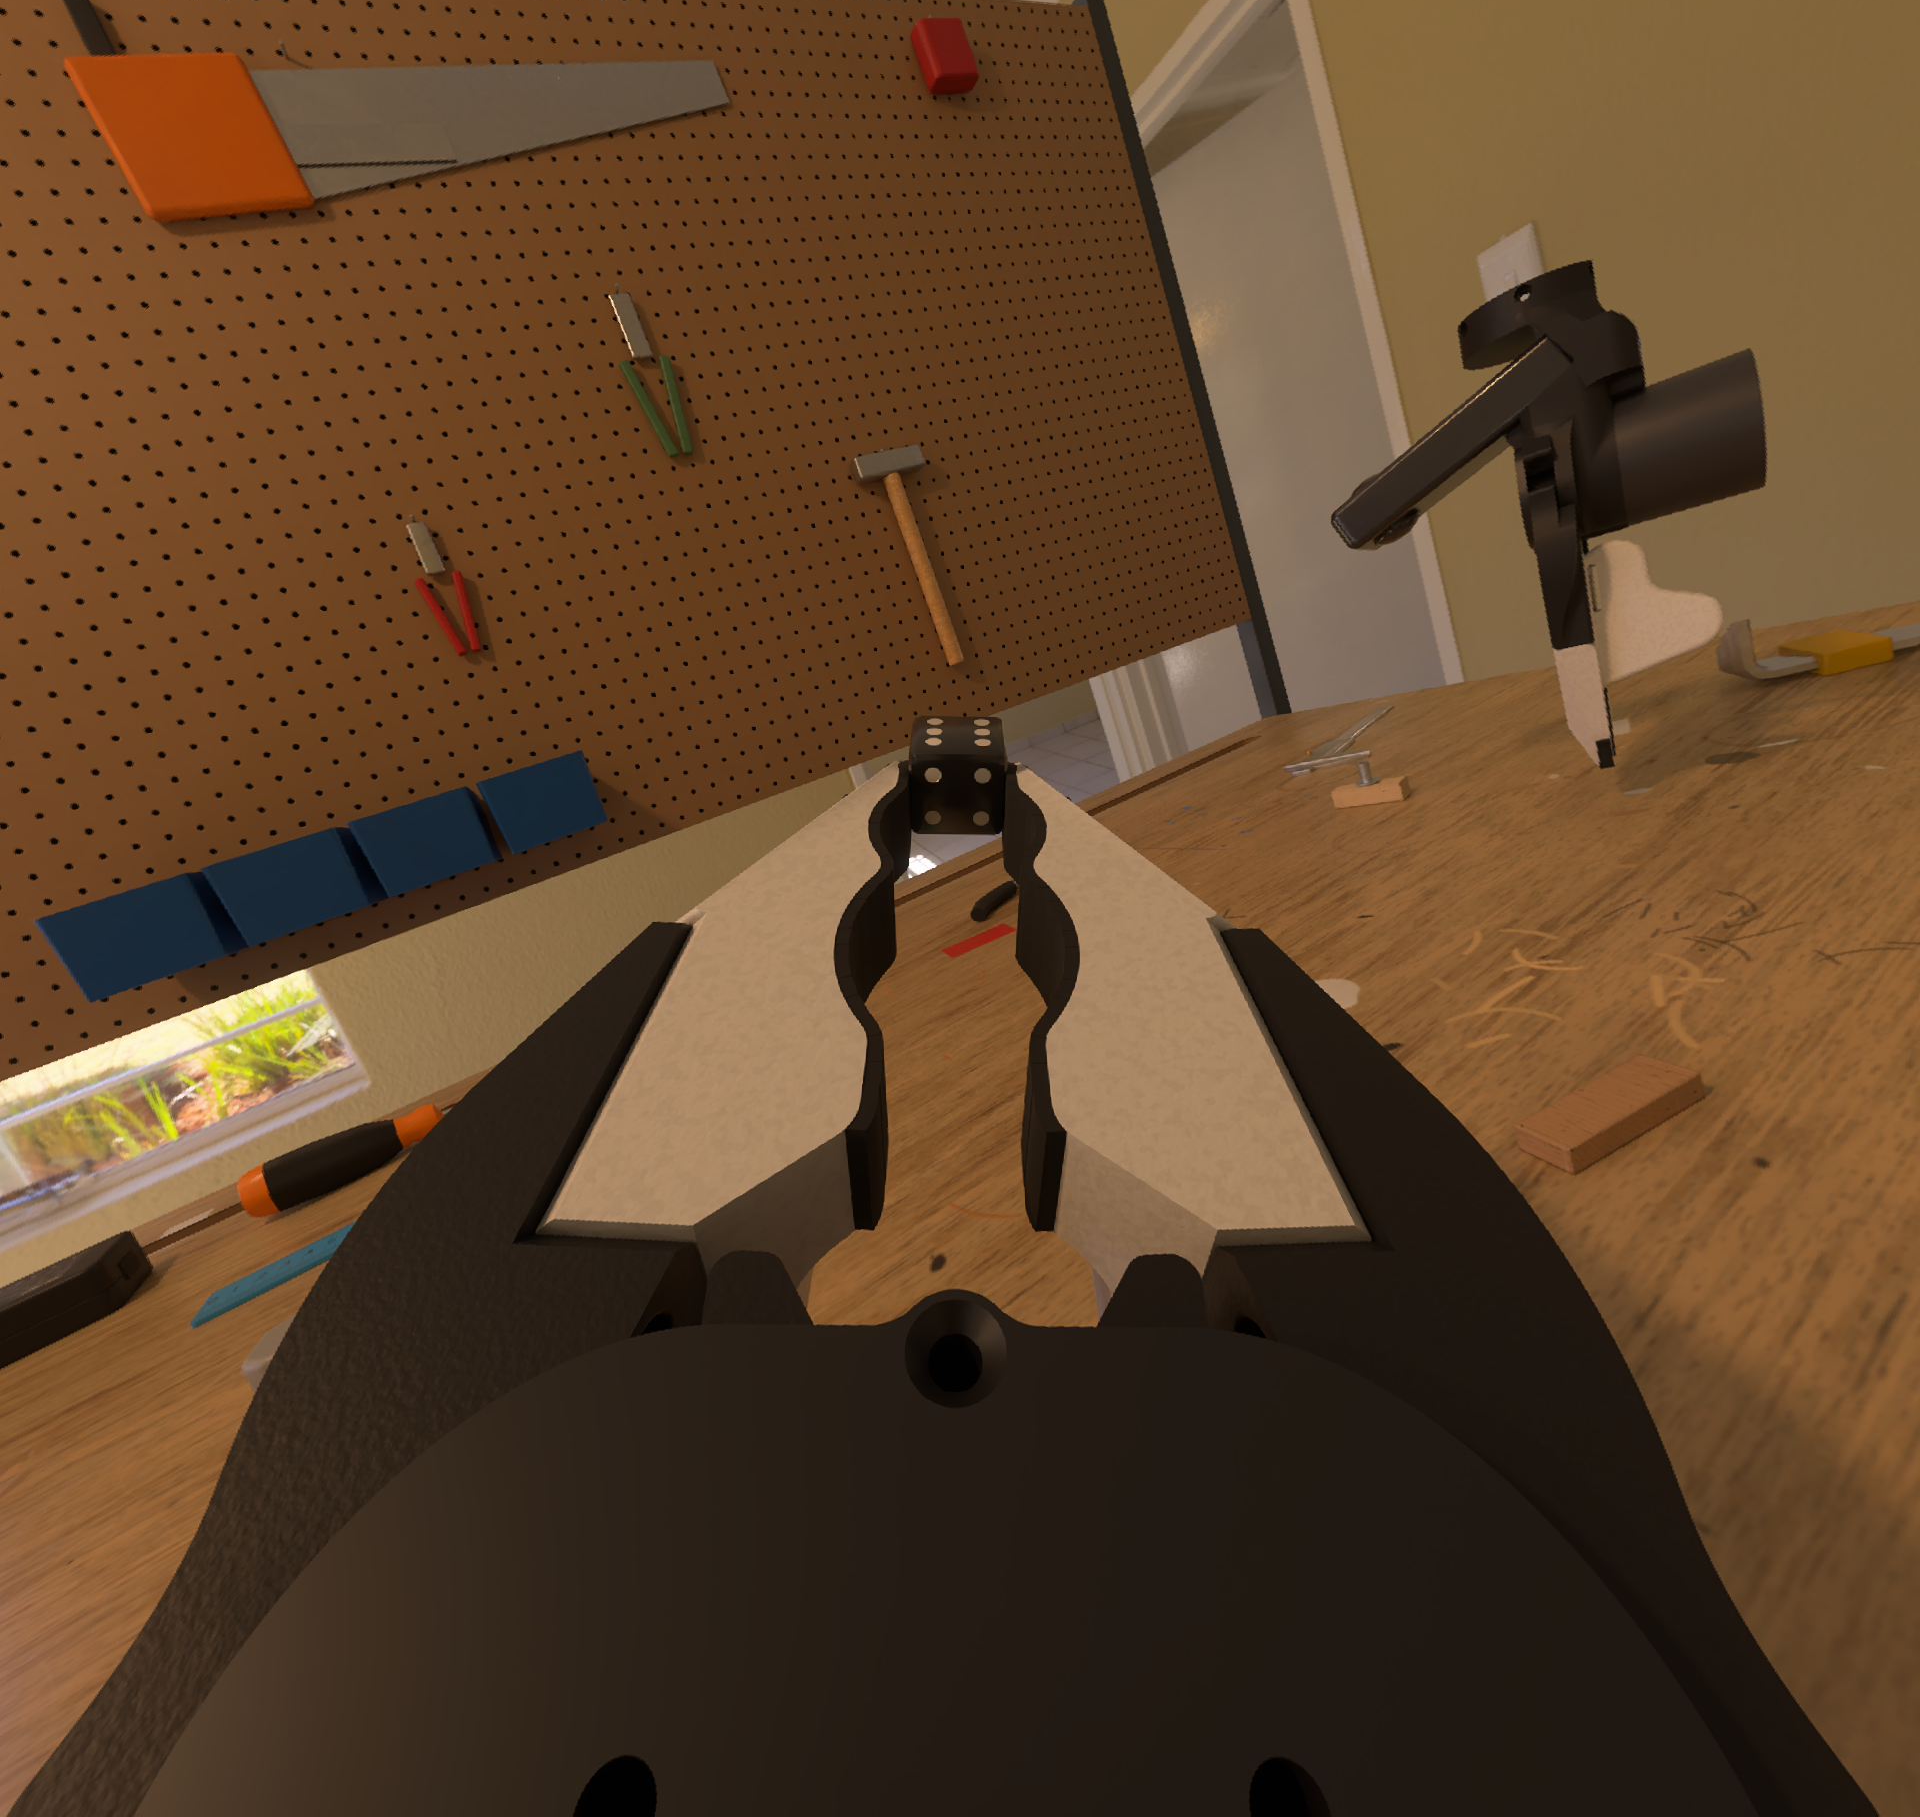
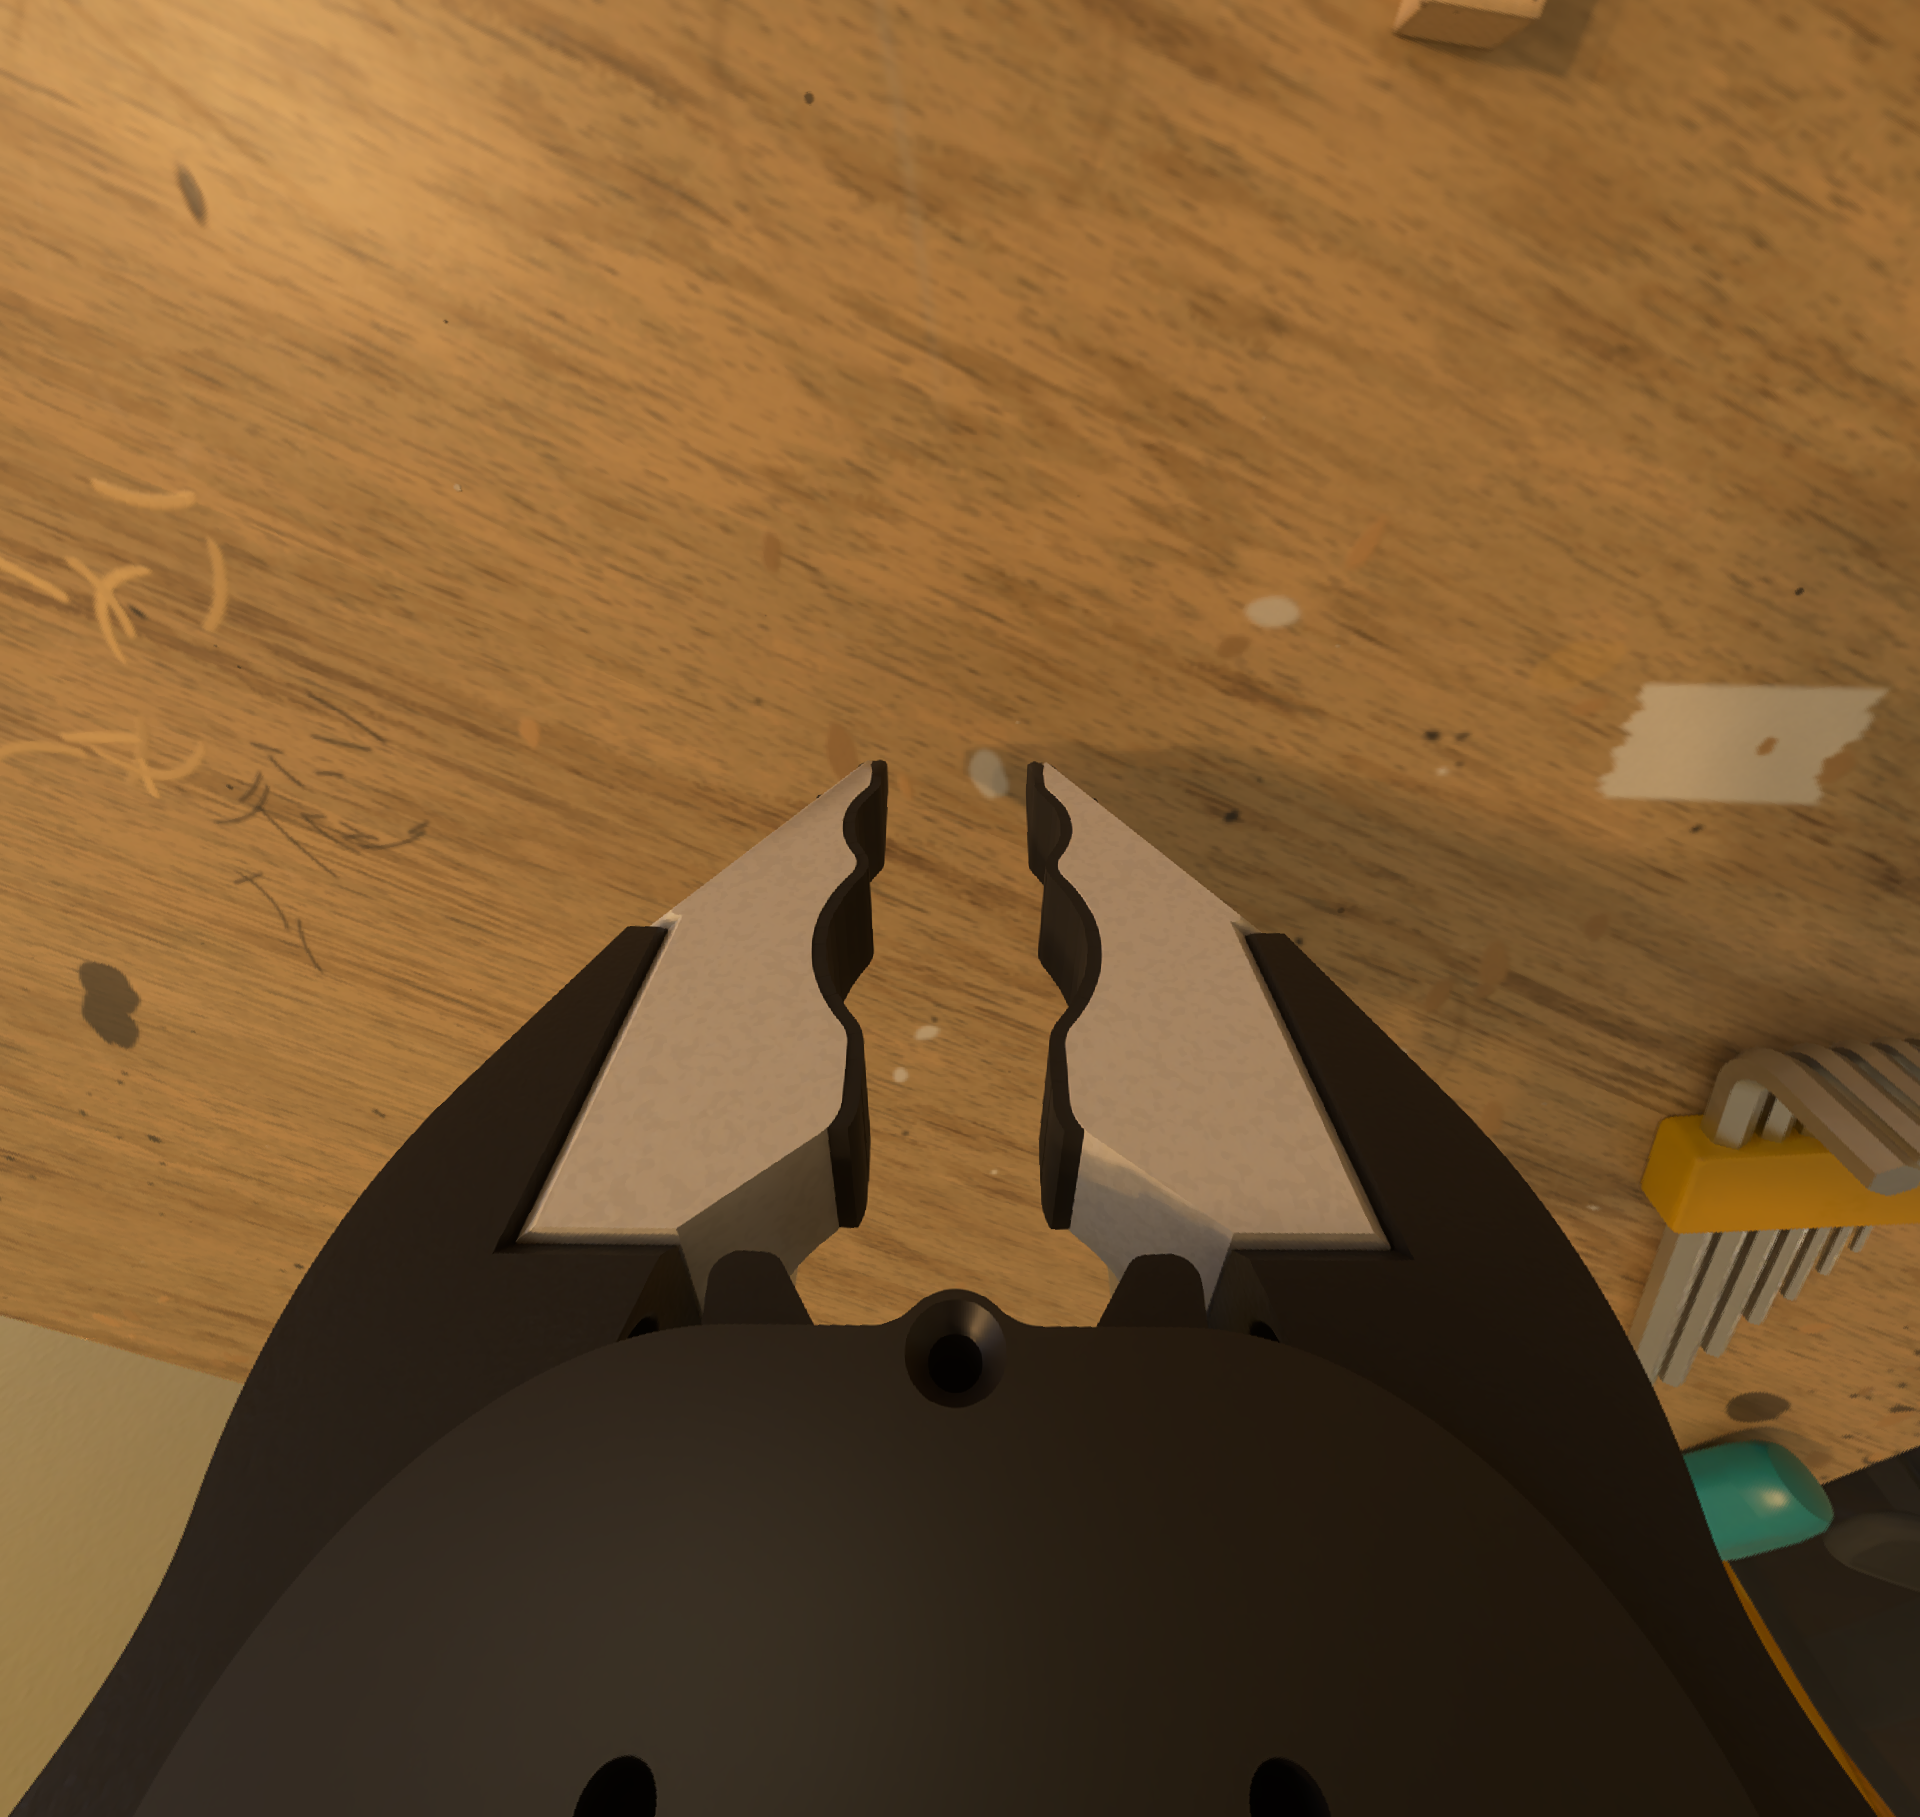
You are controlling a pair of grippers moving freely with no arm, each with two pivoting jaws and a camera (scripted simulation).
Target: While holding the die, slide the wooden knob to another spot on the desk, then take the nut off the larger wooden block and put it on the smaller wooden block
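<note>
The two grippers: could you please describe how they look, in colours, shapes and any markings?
Both match. The left gripper and the right gripper each have a rounded matte black body with a recessed screw hole at the middle and two dark holes lower down. Black arms carry pale, speckled, wedge-shaped fingers that taper to the tips. The inner pads are black with wavy, scalloped edges. No cables or markings show.

Die [image 1: 956, 775] between left jaws, raised over the desk [image 1: 1558, 1352]

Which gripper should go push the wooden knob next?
Right. The left gripper is shut on the black die with white pips; the right gripper is open, empty, above the wooden desk.
</note>
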